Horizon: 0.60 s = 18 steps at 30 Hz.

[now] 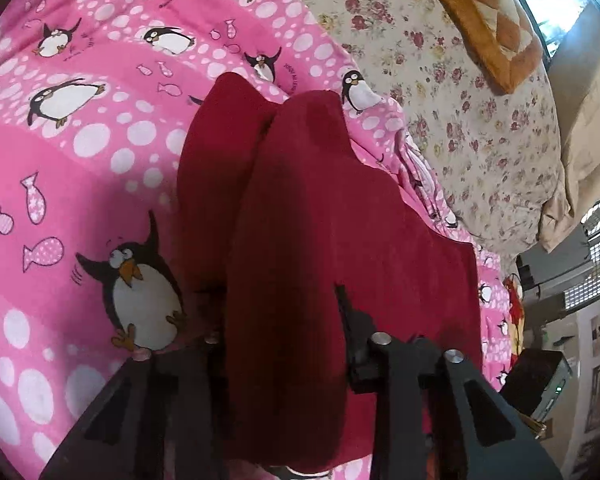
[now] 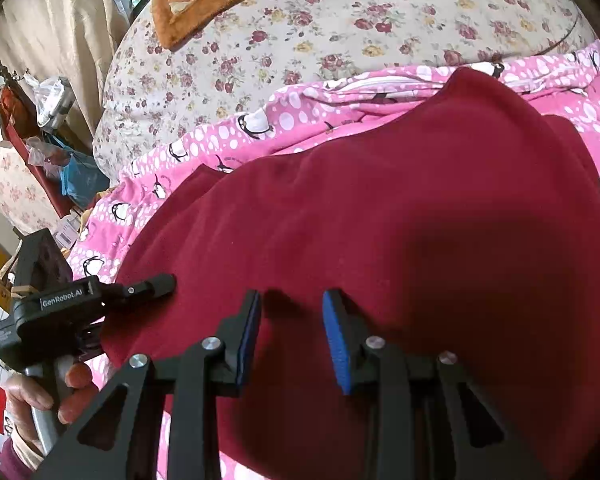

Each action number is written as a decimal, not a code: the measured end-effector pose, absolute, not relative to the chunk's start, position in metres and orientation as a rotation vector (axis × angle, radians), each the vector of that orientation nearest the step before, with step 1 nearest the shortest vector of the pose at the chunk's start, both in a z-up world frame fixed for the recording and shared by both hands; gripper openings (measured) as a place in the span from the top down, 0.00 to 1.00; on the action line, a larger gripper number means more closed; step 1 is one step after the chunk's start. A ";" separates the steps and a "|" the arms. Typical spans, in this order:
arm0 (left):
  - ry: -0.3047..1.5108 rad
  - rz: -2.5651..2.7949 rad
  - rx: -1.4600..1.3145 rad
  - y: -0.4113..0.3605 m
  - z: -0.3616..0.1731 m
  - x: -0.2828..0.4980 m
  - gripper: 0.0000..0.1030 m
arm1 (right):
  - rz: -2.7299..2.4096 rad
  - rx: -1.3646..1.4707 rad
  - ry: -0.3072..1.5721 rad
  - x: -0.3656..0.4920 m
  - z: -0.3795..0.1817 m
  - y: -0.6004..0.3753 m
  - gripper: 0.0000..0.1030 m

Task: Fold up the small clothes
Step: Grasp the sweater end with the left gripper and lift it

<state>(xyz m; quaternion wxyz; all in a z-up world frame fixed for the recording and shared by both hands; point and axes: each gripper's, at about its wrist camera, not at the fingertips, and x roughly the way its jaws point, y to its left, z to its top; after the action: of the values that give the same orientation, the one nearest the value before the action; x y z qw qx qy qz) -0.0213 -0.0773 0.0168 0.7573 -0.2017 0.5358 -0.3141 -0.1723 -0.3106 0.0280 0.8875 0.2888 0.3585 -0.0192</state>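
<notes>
Red garment (image 1: 300, 216) getting folded on the bed

Left wrist view: the left claw (image 1: 280, 320) is clenching a bunched fold of the garment, which is draping over its fingers and lying across the pink penguin blanket (image 1: 80, 128). Right wrist view: the right claw (image 2: 292, 336) is hovering released just over the garment, blue pads (image 2: 336, 344) apart with nothing between them, while the left one is biting the cloth's edge, a hand (image 2: 60, 392) gripping its handle.
</notes>
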 end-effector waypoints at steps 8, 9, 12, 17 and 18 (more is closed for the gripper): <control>1.156 -0.816 -0.519 -0.089 0.061 -0.030 1.00 | -0.064 0.626 0.763 -0.182 0.032 -0.311 0.68; 1.151 -0.836 -0.518 -0.095 0.069 -0.031 1.00 | -0.057 0.628 0.763 -0.182 0.031 -0.313 0.67; 1.130 -0.923 -0.434 -0.129 0.098 -0.047 1.00 | -0.046 0.670 0.759 -0.184 0.029 -0.318 0.68; 1.127 -1.016 -0.308 -0.182 0.113 -0.070 1.00 | -0.064 0.812 0.731 -0.199 0.027 -0.335 0.68; 1.136 -1.030 -0.292 -0.193 0.110 -0.074 1.00 | -0.082 0.864 0.714 -0.206 0.026 -0.341 0.68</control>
<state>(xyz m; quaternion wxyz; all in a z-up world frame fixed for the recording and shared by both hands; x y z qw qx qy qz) -0.0737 -0.1931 0.1096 0.7107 -0.1316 0.5119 -0.4642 -0.2058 -0.3409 0.0264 0.8463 0.4097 0.3384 -0.0389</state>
